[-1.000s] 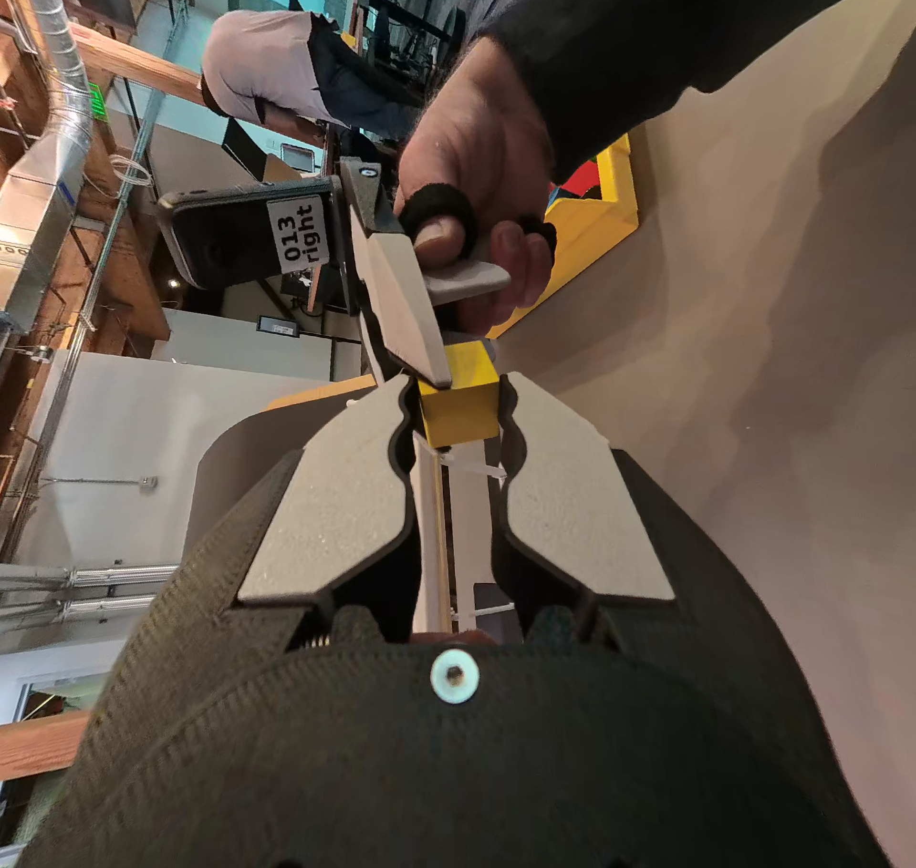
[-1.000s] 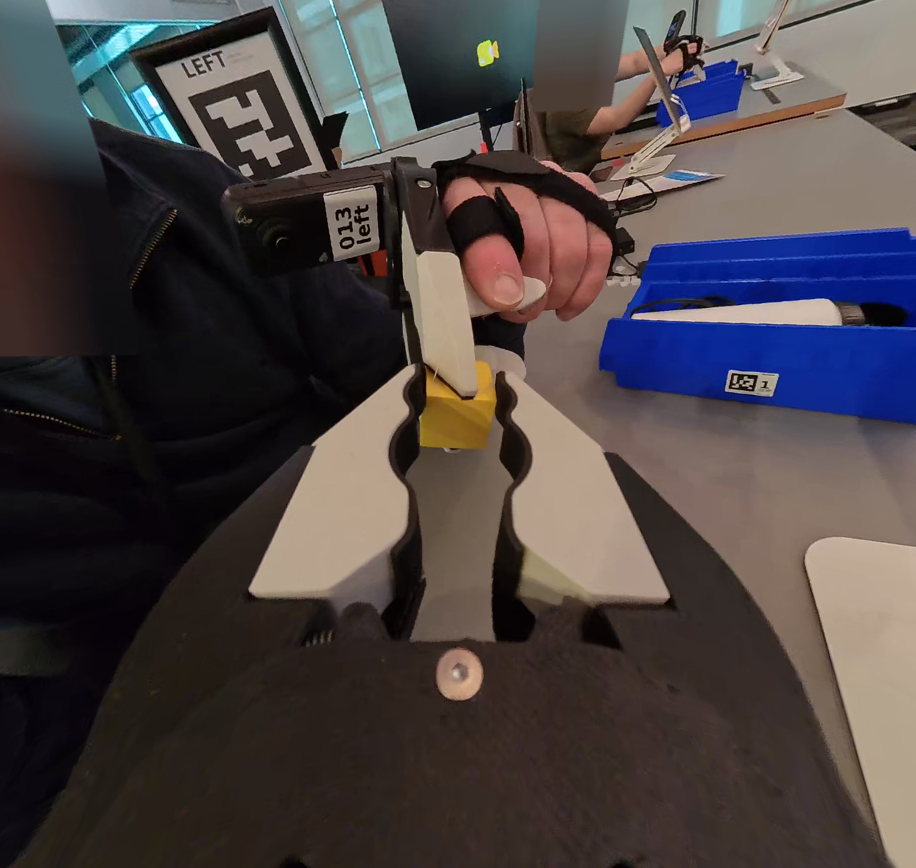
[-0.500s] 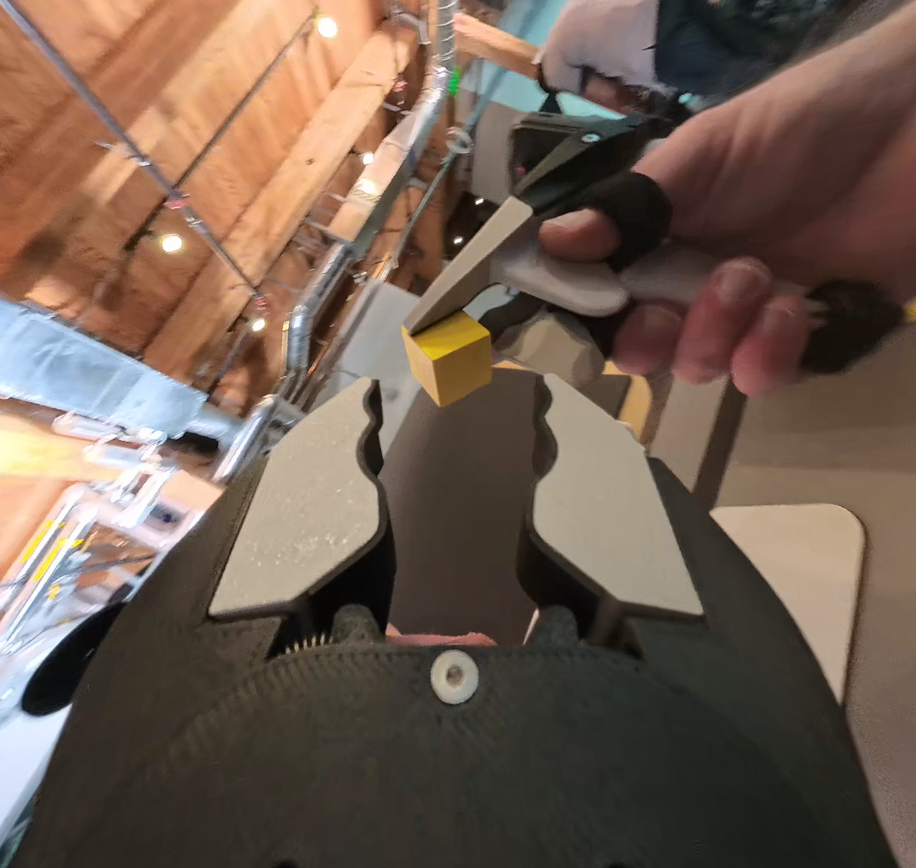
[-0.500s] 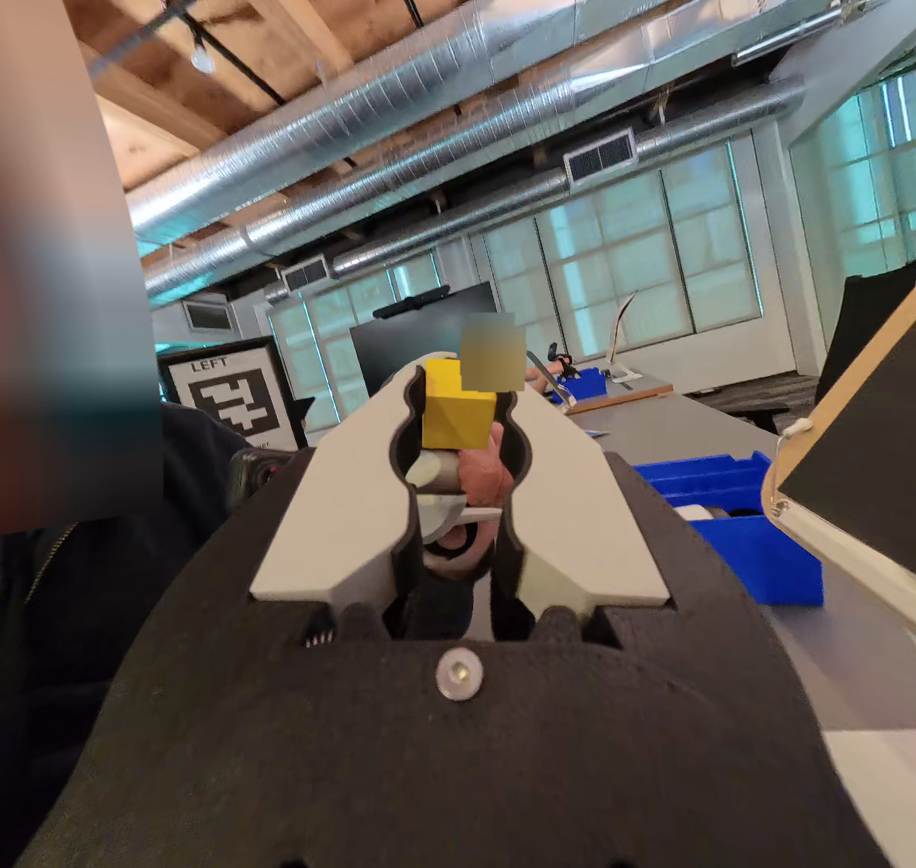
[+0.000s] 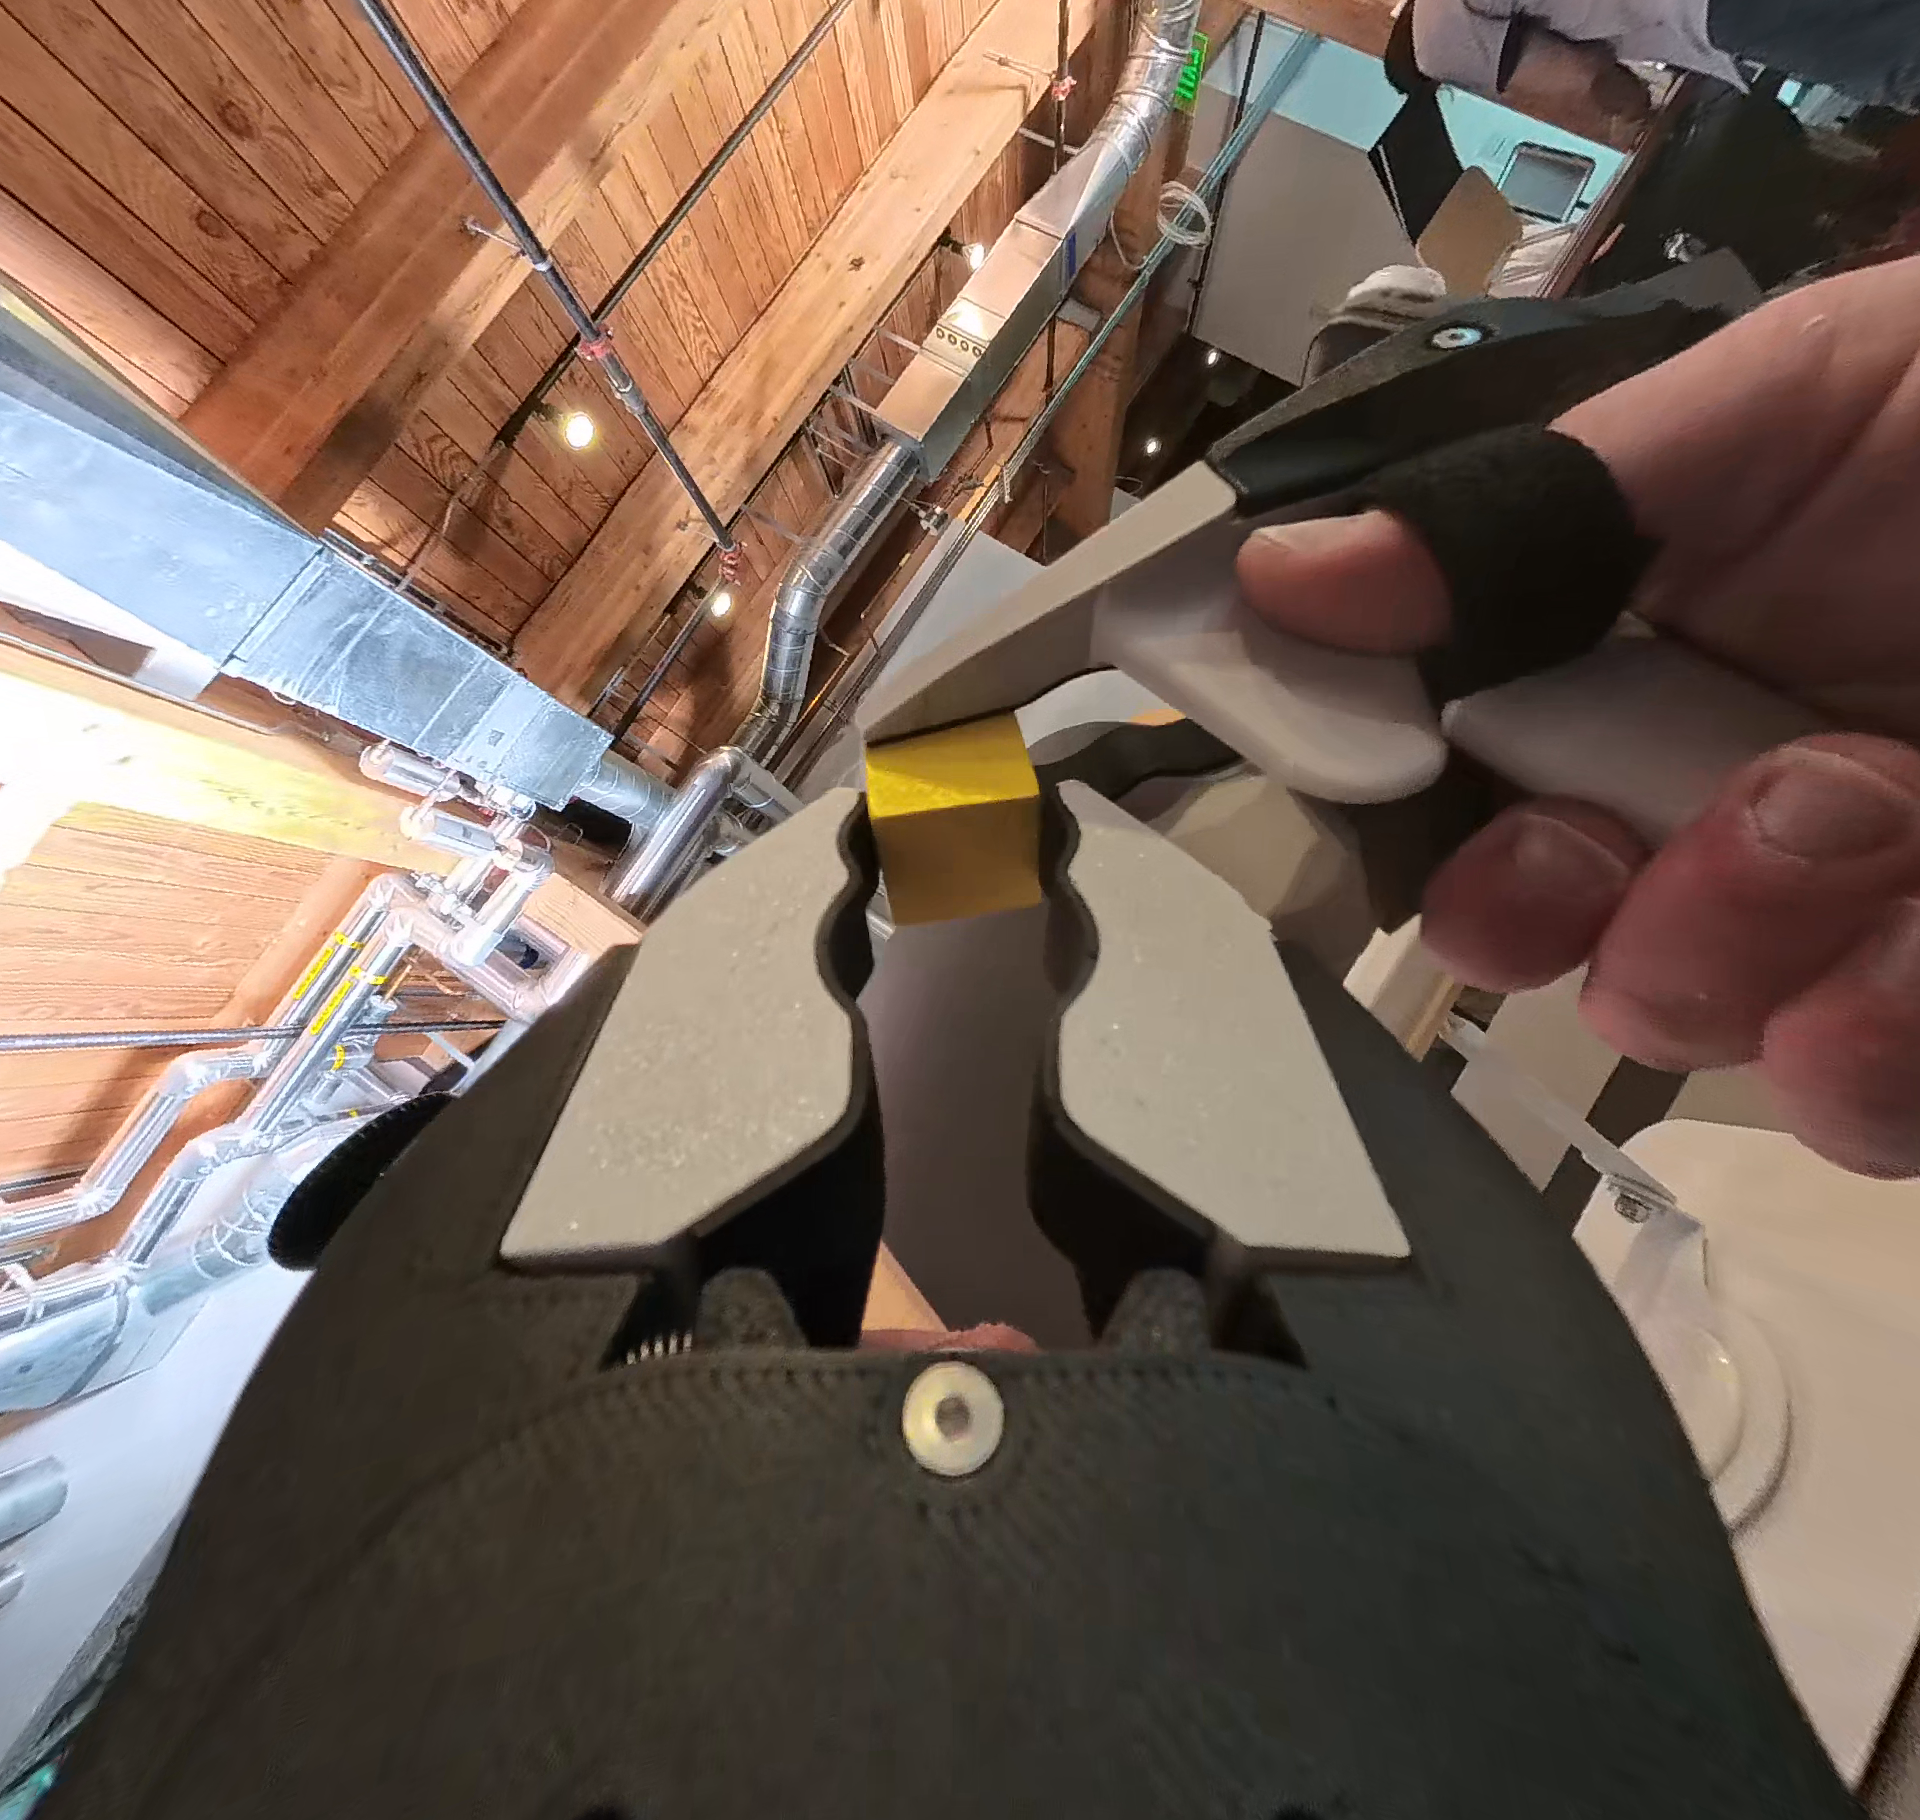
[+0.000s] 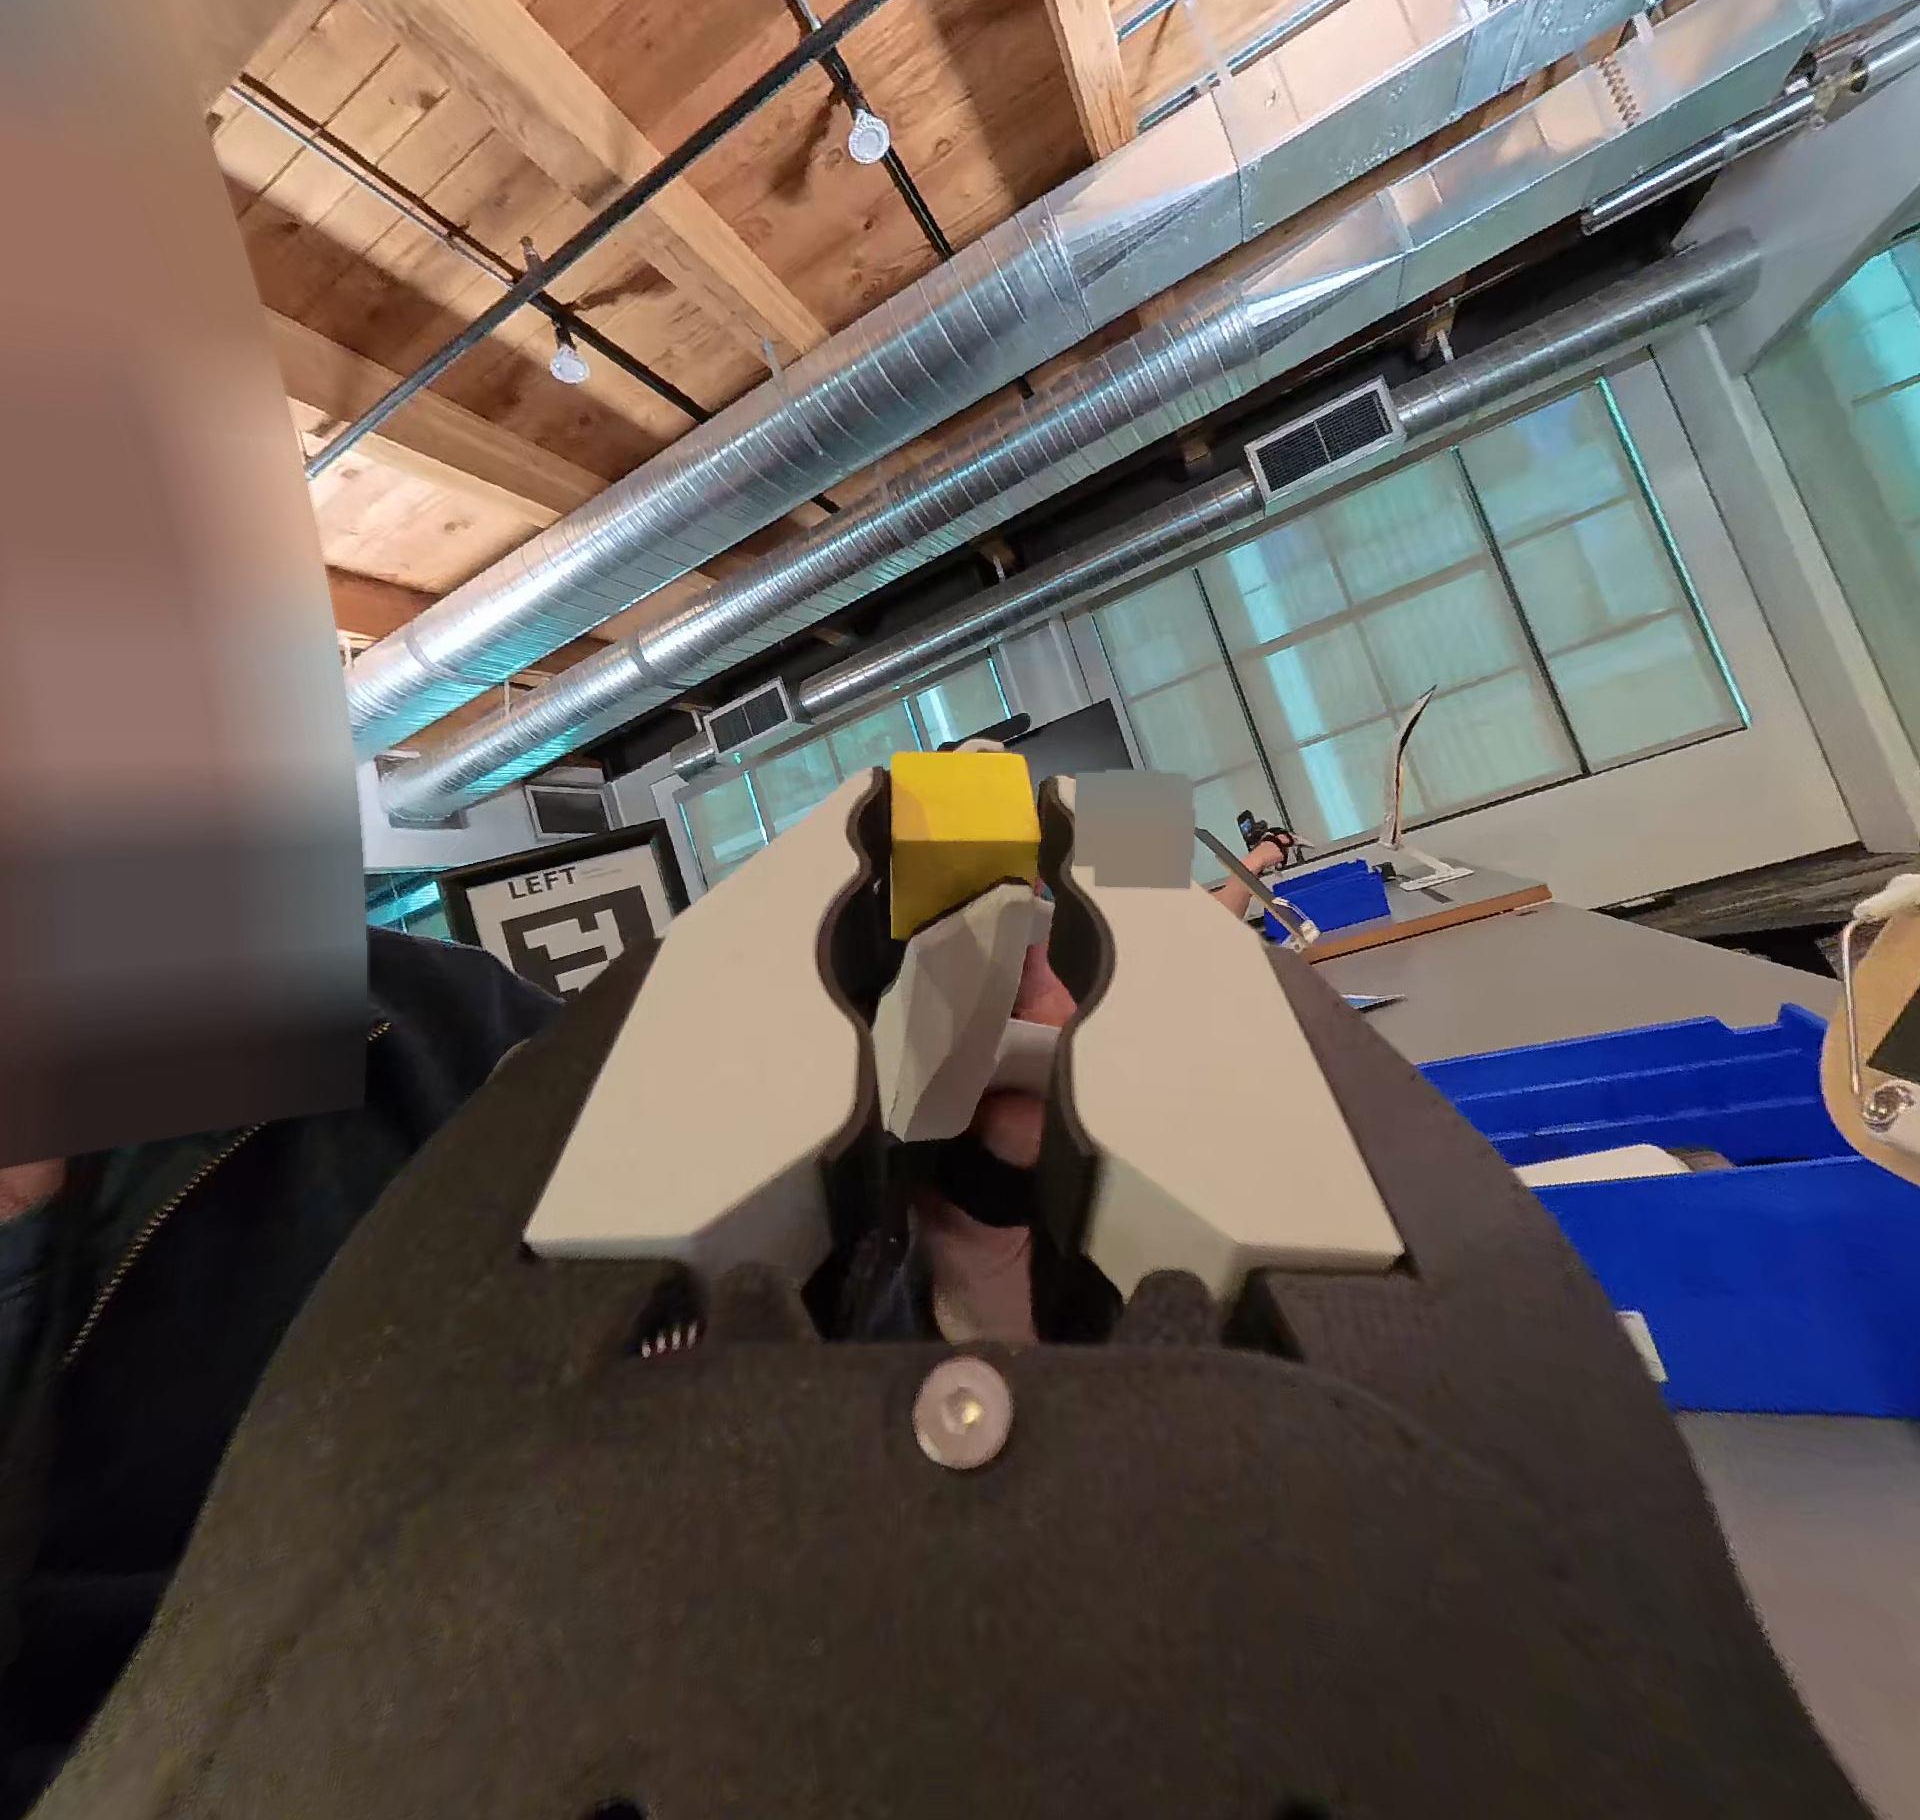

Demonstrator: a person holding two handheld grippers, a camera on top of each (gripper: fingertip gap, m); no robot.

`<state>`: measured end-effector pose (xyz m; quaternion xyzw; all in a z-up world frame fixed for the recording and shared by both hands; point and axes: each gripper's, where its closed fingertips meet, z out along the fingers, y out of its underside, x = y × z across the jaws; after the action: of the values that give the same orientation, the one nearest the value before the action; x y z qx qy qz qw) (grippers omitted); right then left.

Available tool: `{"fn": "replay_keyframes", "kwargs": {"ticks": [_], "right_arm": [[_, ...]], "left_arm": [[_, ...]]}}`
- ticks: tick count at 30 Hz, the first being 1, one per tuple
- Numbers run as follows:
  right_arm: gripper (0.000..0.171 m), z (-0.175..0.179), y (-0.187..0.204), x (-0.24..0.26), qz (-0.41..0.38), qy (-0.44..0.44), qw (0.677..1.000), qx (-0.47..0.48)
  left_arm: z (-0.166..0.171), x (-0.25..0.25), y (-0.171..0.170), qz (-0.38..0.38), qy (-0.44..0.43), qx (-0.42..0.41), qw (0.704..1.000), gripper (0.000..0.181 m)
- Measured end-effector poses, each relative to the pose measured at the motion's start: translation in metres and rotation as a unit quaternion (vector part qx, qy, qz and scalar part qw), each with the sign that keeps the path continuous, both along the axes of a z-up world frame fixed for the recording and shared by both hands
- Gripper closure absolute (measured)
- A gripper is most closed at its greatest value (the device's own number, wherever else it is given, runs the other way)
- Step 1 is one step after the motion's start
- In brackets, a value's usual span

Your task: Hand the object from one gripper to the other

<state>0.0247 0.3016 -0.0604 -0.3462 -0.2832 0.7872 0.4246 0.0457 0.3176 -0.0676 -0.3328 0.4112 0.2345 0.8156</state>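
A yellow cube [image 5: 951, 845] sits between the tips of my left gripper [image 5: 954, 814], whose two grey fingers press its sides. The right gripper's upper finger [image 5: 1039, 648] lies flat on the cube's top, held by a person's hand [image 5: 1662, 731]; its lower finger is hidden. In the right wrist view the cube [image 6: 961, 840] is clamped between the tips of my right gripper [image 6: 961, 814]. One grey finger of the left gripper [image 6: 956, 1022] comes up from below and touches the cube's underside. Both grippers are held up in the air and point toward the ceiling.
Blue bins [image 6: 1662, 1147] stand on the grey table [image 6: 1558, 960] at the right. A white board [image 5: 1766, 1355] lies low at the right in the left wrist view. A dark-sleeved person [image 6: 208, 1251] is close on the left. Less than 4 cm separates the two grippers' tips.
Half a second ago my left gripper was wide open with the cube just beyond its tips; now its fingers have closed around the cube. The right gripper has kept its hold throughout.
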Motion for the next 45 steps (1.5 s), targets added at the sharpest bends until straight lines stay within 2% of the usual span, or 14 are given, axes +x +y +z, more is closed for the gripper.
{"fn": "replay_keyframes", "kwargs": {"ticks": [3,6,10,14,18,22,25,29,33,36,39,41,45], "right_arm": [[0.142,-0.003,0.001,0.0,-0.012,-0.018,1.0,0.015],[0.115,-0.011,0.007,-0.001,-0.048,-0.084,0.994,0.055],[0.112,-0.015,0.008,0.009,-0.098,-0.159,0.975,0.122],[0.114,-0.029,0.008,0.012,-0.146,-0.279,0.931,0.187],[0.115,-0.05,0.014,0.009,-0.19,-0.389,0.879,0.202],[0.12,-0.055,0.017,-0.005,-0.199,-0.401,0.878,0.168],[0.124,-0.071,0.026,-0.012,-0.224,-0.441,0.854,0.161],[0.142,-0.075,0.034,-0.014,-0.263,-0.457,0.832,0.171],[0.143,-0.075,0.036,-0.014,-0.279,-0.464,0.82,0.184],[0.144,-0.064,0.034,-0.011,-0.263,-0.424,0.851,0.162],[0.144,-0.039,0.03,-0.005,-0.199,-0.32,0.922,0.091],[0.145,-0.023,0.028,0.003,-0.146,-0.241,0.959,0.035],[0.145,-0.014,0.03,0.008,-0.071,-0.153,0.985,-0.036]], "left_arm": [[-0.002,0.001,0.001,-0.009,0.013,-0.012,1.0,0.153],[-0.008,0.002,0.003,-0.034,0.047,-0.059,0.997,0.153],[-0.019,-0.002,0.004,-0.056,0.107,-0.117,0.986,0.152],[-0.036,-0.007,0.003,-0.063,0.169,-0.189,0.965,0.152],[-0.046,-0.01,0.007,-0.02,0.197,-0.227,0.953,0.152],[-0.055,-0.011,0.019,0.049,0.211,-0.233,0.948,0.152],[-0.062,-0.011,0.027,0.088,0.218,-0.235,0.943,0.152],[-0.063,-0.012,0.032,0.115,0.208,-0.238,0.942,0.152],[-0.063,-0.012,0.034,0.126,0.207,-0.238,0.941,0.152],[-0.056,-0.01,0.033,0.111,0.187,-0.222,0.95,0.153],[-0.04,-0.012,0.032,0.094,0.149,-0.198,0.964,0.13],[-0.026,-0.016,0.031,0.087,0.116,-0.164,0.976,0.123],[-0.004,-0.015,0.022,0.064,0.063,-0.081,0.993,0.123]]}}
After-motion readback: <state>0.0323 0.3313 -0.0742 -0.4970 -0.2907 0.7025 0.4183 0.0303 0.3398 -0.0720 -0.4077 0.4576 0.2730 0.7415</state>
